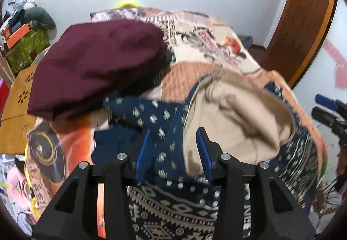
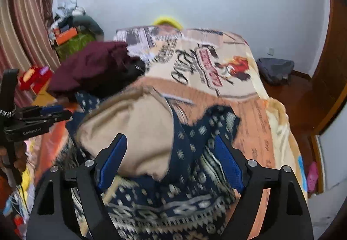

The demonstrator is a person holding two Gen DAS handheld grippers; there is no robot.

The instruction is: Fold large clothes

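A large navy garment with a white geometric pattern and a beige lining lies crumpled on the bed's printed cover. My left gripper hangs open just over it; navy cloth shows between the blue pads without being pinched. In the right wrist view the same garment and its lining fill the near part. My right gripper is wide open above the seam where beige meets navy. Each gripper shows in the other's view: the right one and the left one.
A maroon garment is heaped on dark clothes at the bed's left side. A green box with clutter stands at the back left by a striped curtain. A grey bag lies on the floor near the wooden door.
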